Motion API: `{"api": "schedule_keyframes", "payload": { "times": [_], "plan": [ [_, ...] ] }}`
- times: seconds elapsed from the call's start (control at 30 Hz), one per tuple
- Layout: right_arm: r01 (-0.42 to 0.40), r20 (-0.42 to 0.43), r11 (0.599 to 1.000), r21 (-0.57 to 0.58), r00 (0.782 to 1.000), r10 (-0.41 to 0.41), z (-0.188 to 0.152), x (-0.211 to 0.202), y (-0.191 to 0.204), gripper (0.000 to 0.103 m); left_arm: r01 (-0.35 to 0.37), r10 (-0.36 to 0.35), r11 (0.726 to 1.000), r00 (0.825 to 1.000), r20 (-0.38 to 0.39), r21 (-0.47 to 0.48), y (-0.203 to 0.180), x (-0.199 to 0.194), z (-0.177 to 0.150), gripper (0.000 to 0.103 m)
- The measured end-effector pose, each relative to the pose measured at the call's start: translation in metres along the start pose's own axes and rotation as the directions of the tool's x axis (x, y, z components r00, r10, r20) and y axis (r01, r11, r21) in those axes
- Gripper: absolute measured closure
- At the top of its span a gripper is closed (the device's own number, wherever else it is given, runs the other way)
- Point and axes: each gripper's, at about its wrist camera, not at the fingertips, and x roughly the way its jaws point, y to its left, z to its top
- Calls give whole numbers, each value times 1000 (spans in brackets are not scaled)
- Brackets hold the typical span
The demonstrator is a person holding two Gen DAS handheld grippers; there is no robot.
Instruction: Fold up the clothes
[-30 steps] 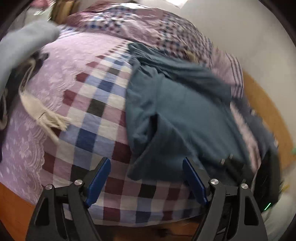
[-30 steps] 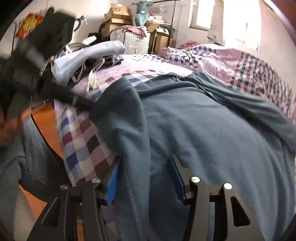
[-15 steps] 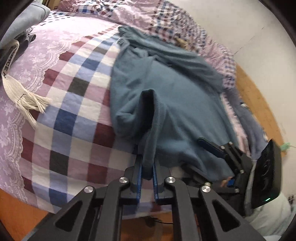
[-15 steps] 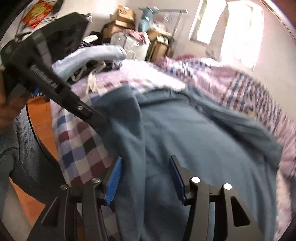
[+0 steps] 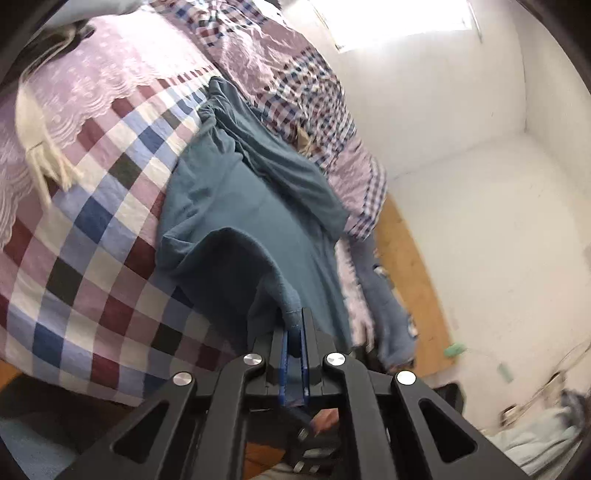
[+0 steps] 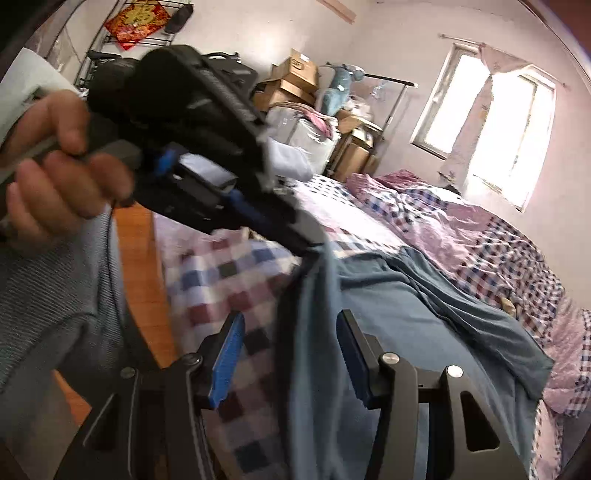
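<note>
Left wrist view, nearest: left gripper (image 5: 293,332), blue pads pressed together on a raised edge of the teal garment (image 5: 236,206); fabric lifted into a ridge from the pinch. Beyond: rest of garment lying spread and creased on the checked bedspread (image 5: 92,229), near the bed's edge. Further left: lilac lace-edged cover (image 5: 122,74) and a cream fringed cloth (image 5: 40,155). Right of bed: blue jeans (image 5: 384,295) hanging over the side, orange wooden floor (image 5: 410,251), white wall behind.

Right wrist view, nearest: right gripper (image 6: 291,354), fingers spread wide, a hanging fold of the teal garment between the blue pads (image 6: 227,358); contact with either pad not determinable. Above left: person's hand (image 6: 55,162) around the handle of the left gripper, its tips at the lifted garment edge. Far end: stacked cardboard boxes (image 6: 295,79), clothes rail, bright window (image 6: 491,133), red hanging (image 6: 138,18) with gold marks, not legible. No brand or label readable.
</note>
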Motion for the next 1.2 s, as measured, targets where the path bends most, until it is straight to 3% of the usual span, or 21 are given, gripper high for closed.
{"api": "schedule_keyframes", "payload": {
  "times": [0.2, 0.33, 0.37, 0.47, 0.5, 0.57, 0.6, 0.67, 0.7, 0.73, 0.8, 1.07, 1.1, 1.13, 1.2],
  "plan": [
    [107, 26, 992, -65, 994, -106, 11, 3, 15, 48, 156, -157, 985, 987, -11, -69, 1, -1, -2, 99],
    [169, 47, 981, -99, 985, -165, 17, 5, 22, 51, 181, -184, 981, 982, -31, -73, -2, 0, -6, 99],
    [173, 49, 979, -109, 985, -168, 18, 4, 24, 55, 182, -185, 980, 982, -33, -75, -2, 0, -7, 99],
    [183, 40, 976, -122, 983, -179, 21, 6, 26, 96, 177, -180, 980, 983, -27, -87, -1, -4, -11, 99],
    [186, 36, 975, -125, 983, -183, 22, 6, 26, 101, 174, -177, 980, 984, -23, -93, 0, -4, -11, 99],
    [184, 37, 975, -128, 983, -181, 22, 6, 25, 102, 165, -167, 981, 986, -14, -106, 3, -5, -11, 98],
    [182, 40, 975, -128, 983, -178, 23, 5, 25, 102, 155, -157, 982, 988, -11, -112, 4, -6, -12, 94],
    [177, 45, 976, -130, 984, -172, 23, 3, 25, 102, 137, -139, 984, 990, -10, -117, 4, -7, -13, 71],
    [174, 48, 976, -130, 984, -169, 23, 3, 24, 102, 133, -135, 984, 991, -9, -114, 4, -7, -14, 54],
    [172, 51, 976, -134, 985, -166, 23, 2, 25, 102, 130, -131, 985, 991, -8, -111, 3, -8, -14, 47],
    [167, 57, 975, -146, 985, -160, 23, 1, 27, 102, 125, -127, 986, 992, -9, -110, 3, -7, -15, 46],
    [158, 75, 968, -193, 986, -146, 24, -3, 40, 102, 71, -72, 989, 997, -4, -127, 7, -6, -18, 46],
    [159, 75, 968, -195, 986, -147, 24, -3, 41, 102, 68, -68, 989, 998, -1, -132, 8, -7, -19, 52],
    [162, 75, 967, -196, 986, -150, 24, -3, 42, 102, 64, -64, 989, 998, 3, -136, 8, -8, -20, 69],
    [168, 75, 965, -199, 985, -156, 24, -3, 42, 102, 55, -54, 988, 999, 11, -145, 9, -11, -23, 85]
  ]
}}
